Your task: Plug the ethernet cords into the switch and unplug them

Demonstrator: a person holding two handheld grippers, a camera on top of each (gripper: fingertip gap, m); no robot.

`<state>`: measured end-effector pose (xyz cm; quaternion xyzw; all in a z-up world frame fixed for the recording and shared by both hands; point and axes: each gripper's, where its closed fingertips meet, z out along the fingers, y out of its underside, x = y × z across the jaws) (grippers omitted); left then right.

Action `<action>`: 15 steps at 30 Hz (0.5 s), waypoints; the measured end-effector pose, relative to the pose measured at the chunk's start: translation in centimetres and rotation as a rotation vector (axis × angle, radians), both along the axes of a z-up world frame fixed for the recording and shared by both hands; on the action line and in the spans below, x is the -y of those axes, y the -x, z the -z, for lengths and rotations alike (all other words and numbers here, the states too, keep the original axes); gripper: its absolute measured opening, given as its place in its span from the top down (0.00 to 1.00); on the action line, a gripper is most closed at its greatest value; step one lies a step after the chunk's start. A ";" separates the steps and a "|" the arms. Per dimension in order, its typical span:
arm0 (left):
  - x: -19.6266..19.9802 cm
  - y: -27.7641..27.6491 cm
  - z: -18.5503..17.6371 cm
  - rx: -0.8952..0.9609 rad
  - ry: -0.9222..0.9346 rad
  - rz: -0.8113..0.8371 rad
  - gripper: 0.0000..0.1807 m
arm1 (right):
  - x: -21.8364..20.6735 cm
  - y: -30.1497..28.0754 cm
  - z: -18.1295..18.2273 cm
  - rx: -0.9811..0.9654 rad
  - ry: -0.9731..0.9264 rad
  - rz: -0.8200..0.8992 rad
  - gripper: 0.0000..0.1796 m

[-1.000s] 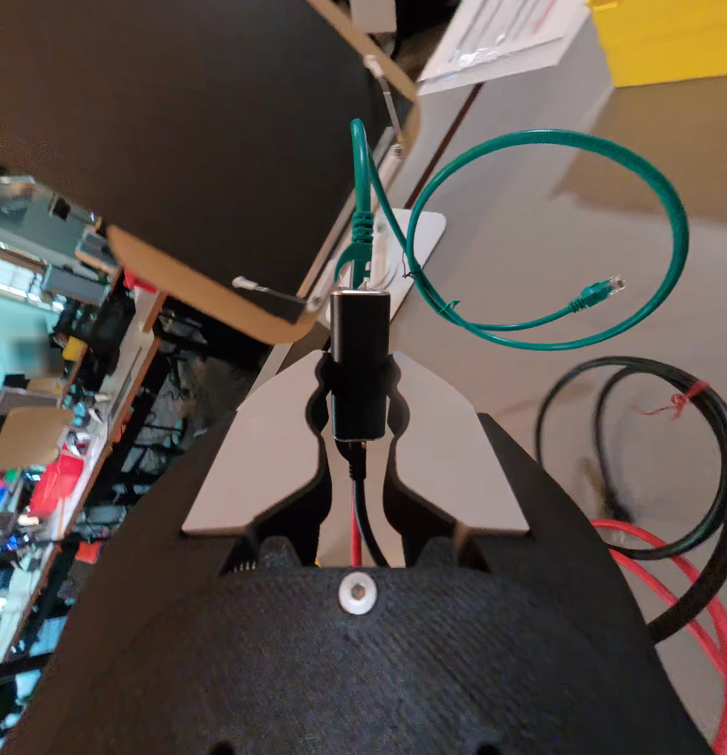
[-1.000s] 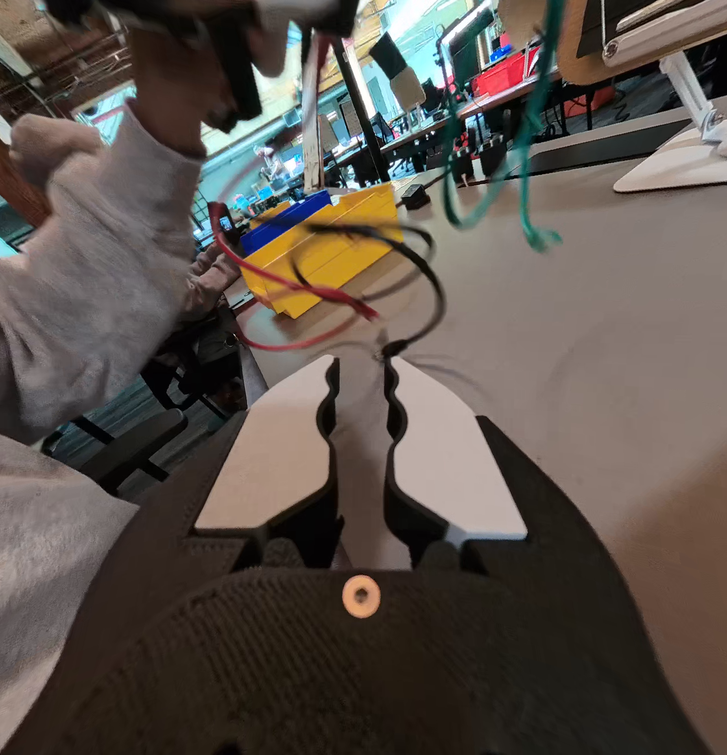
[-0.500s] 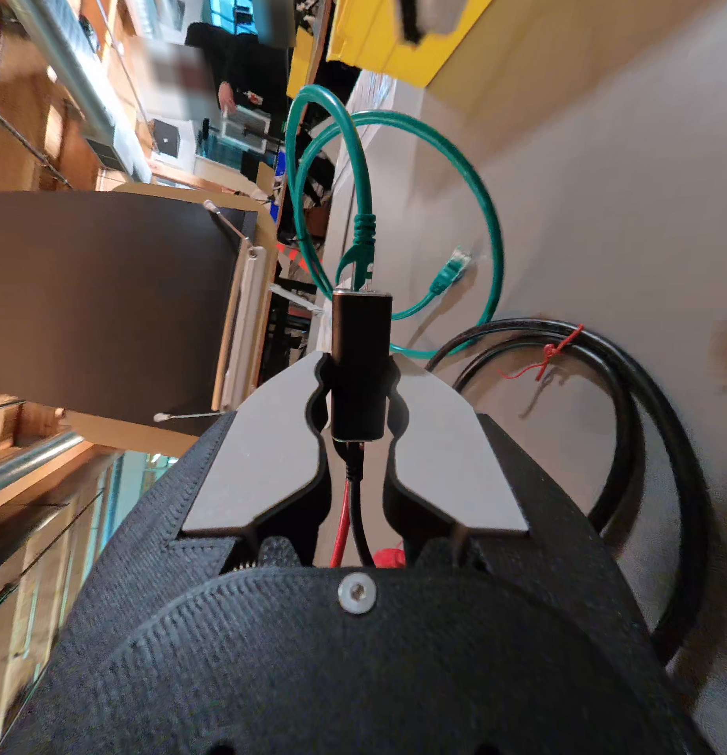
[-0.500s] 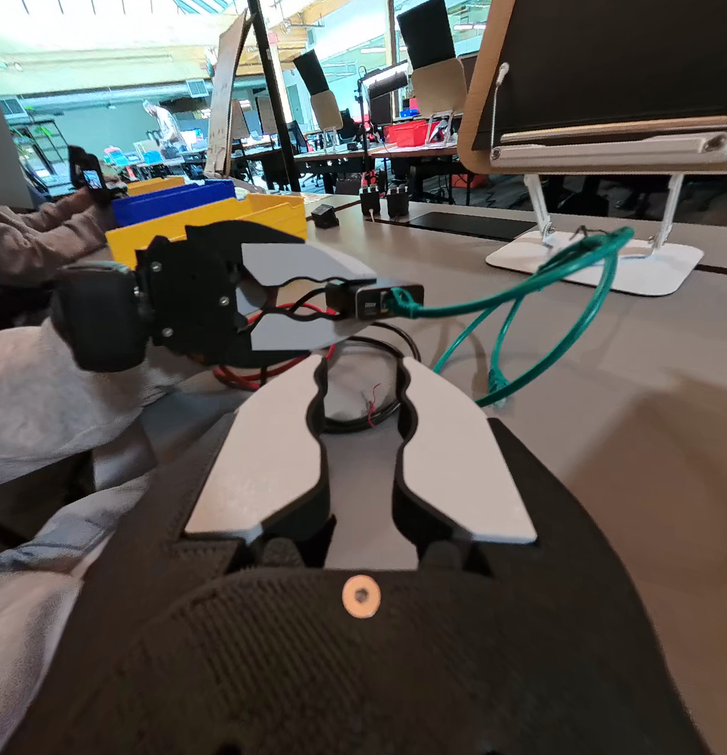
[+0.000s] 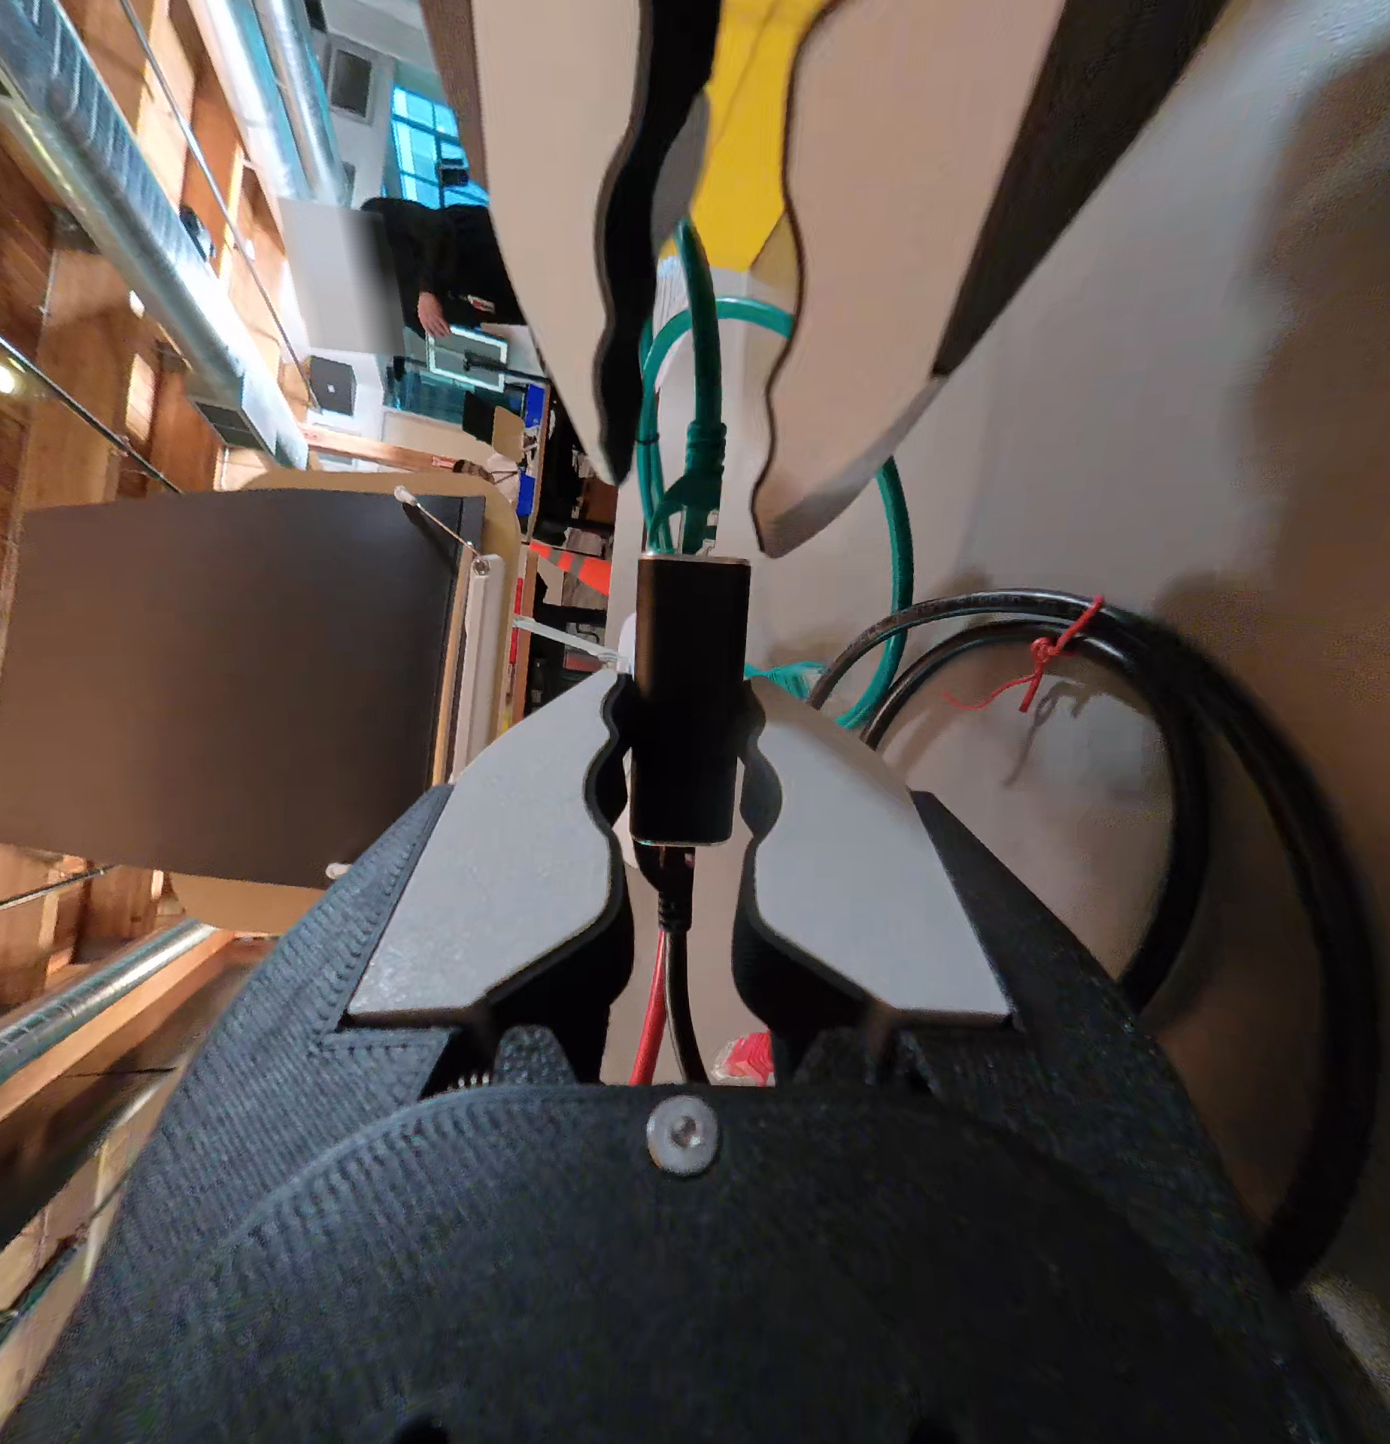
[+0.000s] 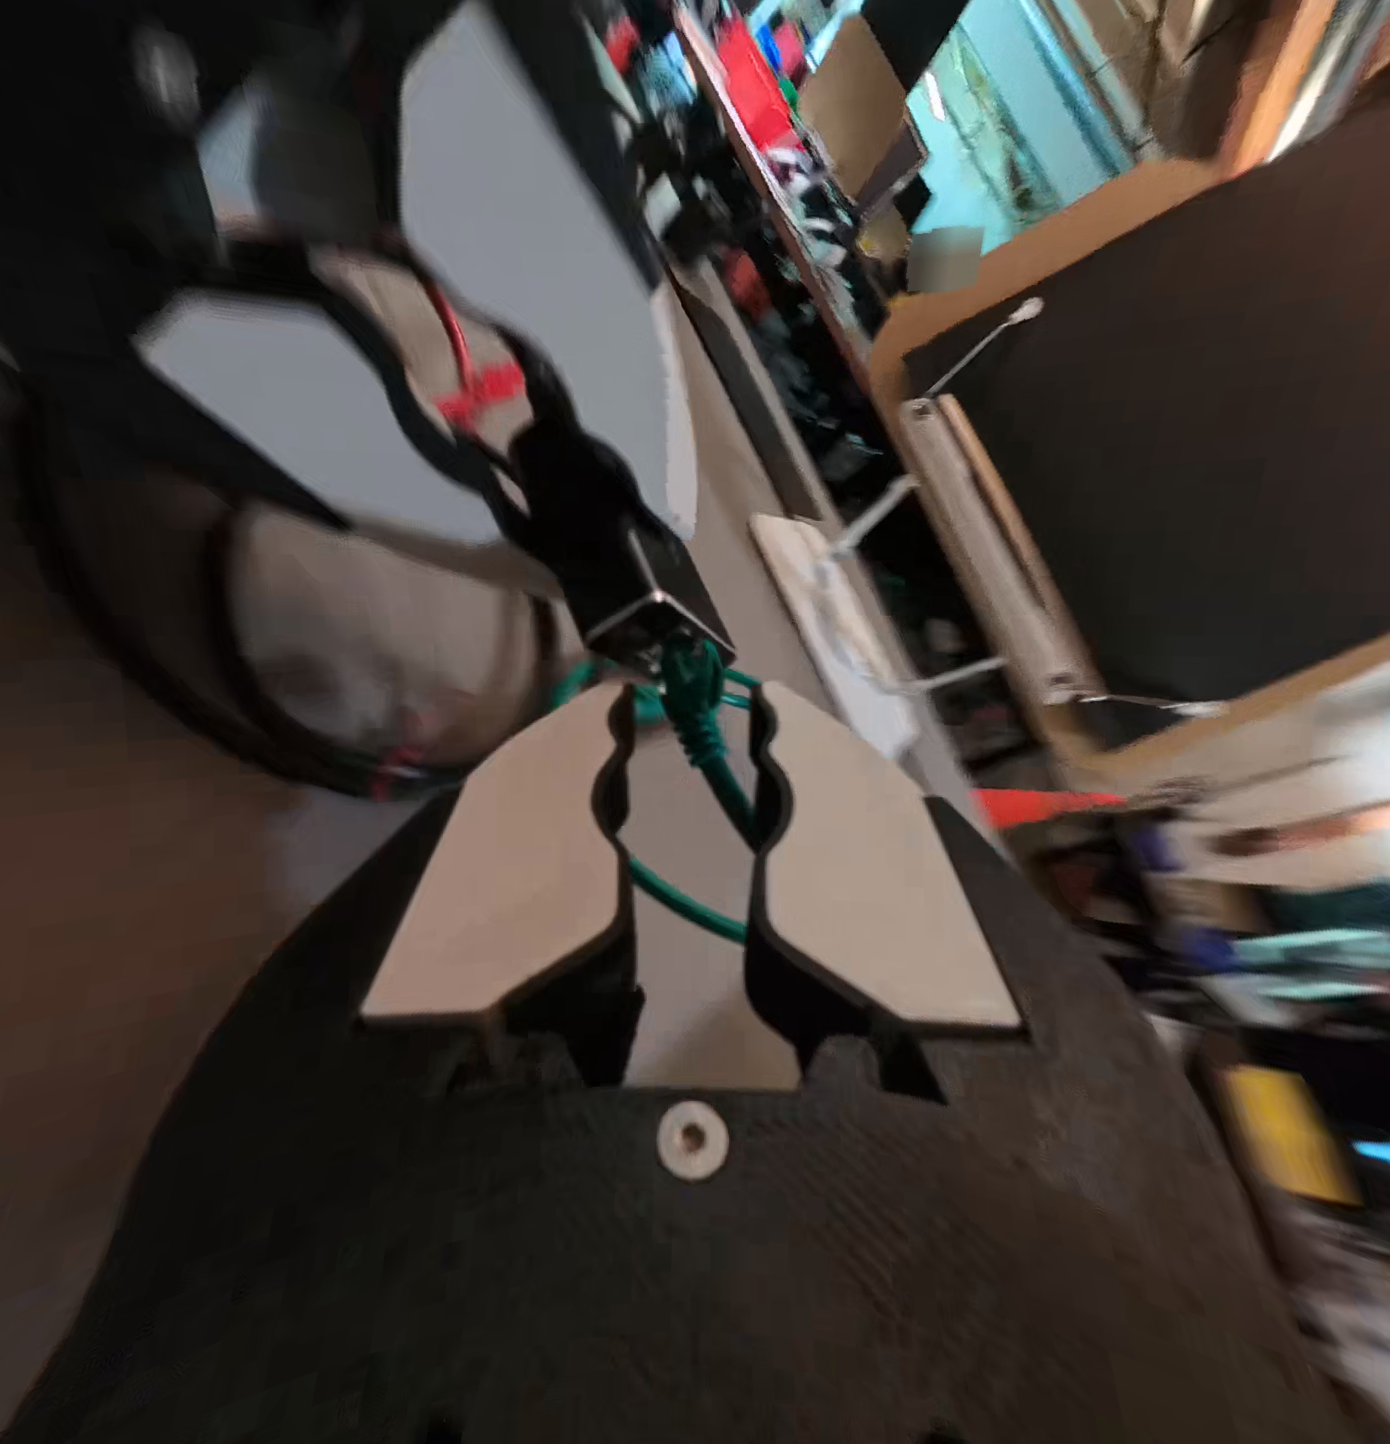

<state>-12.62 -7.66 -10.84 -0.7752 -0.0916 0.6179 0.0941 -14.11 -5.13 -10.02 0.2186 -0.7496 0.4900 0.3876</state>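
My left gripper (image 5: pixel 690 695) is shut on a small black switch (image 5: pixel 690 625) and holds it above the table, ports facing away. A green ethernet cord's plug (image 5: pixel 703 484) sits in the switch. My right gripper (image 6: pixel 692 703) faces the switch (image 6: pixel 637 594) head on. It is open, its fingers straddling the green plug (image 6: pixel 692 688) with a gap on each side. In the left wrist view the right gripper (image 5: pixel 696 500) comes down from the top, its fingers either side of the plug. The cord's free end (image 5: pixel 793 676) lies on the table.
A coil of black cable (image 5: pixel 1223 781) with a red tie and a red wire (image 5: pixel 653 1016) lie on the grey table (image 5: pixel 1145 391). A yellow bin (image 5: pixel 743 156) stands farther off. A dark monitor on a white stand (image 5: pixel 207 664) stands at the table's edge.
My right gripper has swung in to the switch, and its fingers now straddle the green plug, a little narrower than before. My left gripper keeps its hold on the switch and has hardly moved.
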 end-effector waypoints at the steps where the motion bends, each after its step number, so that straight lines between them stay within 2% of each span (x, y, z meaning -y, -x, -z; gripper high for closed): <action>1: -0.2 0.0 -0.1 0.002 0.019 0.003 0.86 | -0.2 0.4 0.0 -0.128 -0.024 0.029 0.79; 3: -0.5 -0.2 -0.1 0.002 0.053 0.009 0.86 | -0.6 0.5 0.7 -0.243 -0.094 0.028 0.82; 4: -0.8 -0.2 0.0 0.007 0.057 0.018 0.86 | -0.7 0.4 1.1 -0.236 -0.113 0.026 0.83; 6: -1.0 -0.2 0.3 0.026 0.052 0.013 0.86 | -1.0 0.5 0.9 -0.200 -0.116 0.043 0.93; 7: -0.9 -0.1 0.6 0.063 0.021 0.009 0.86 | -1.1 0.5 1.1 -0.172 -0.131 0.046 0.93; 9: -0.6 -0.1 0.6 0.153 -0.097 -0.052 0.85 | -1.1 1.0 1.6 -0.137 -0.157 0.084 0.94; 13: -1.9 -1.5 -3.2 0.123 -0.442 -0.026 0.73 | -1.7 2.8 1.1 -0.116 -0.135 0.180 0.94; 15: -3.7 -3.0 -4.1 0.164 -0.698 0.041 0.78 | -2.0 3.3 0.8 -0.088 -0.109 0.215 0.94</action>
